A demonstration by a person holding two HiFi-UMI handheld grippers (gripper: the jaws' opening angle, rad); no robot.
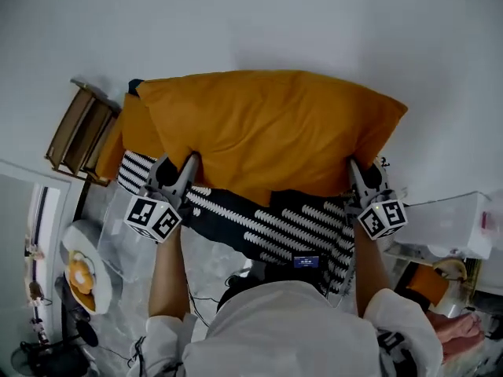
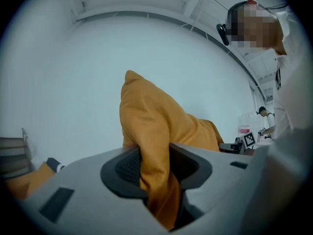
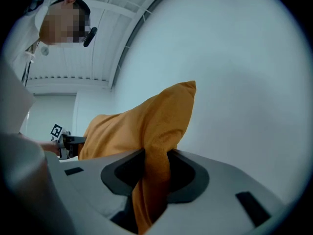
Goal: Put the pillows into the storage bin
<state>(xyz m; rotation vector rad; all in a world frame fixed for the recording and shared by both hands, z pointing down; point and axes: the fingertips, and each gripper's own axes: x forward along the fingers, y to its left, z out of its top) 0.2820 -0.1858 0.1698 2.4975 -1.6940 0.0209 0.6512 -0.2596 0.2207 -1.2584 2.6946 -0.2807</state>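
The left gripper is clamped on the orange pillow at its left end, with cloth bunched between the jaws. The right gripper pinches the right end the same way, so the pillow hangs stretched between the two. Beneath both grippers lies a black-and-white striped pillow, and out past the left gripper stands a wooden frame
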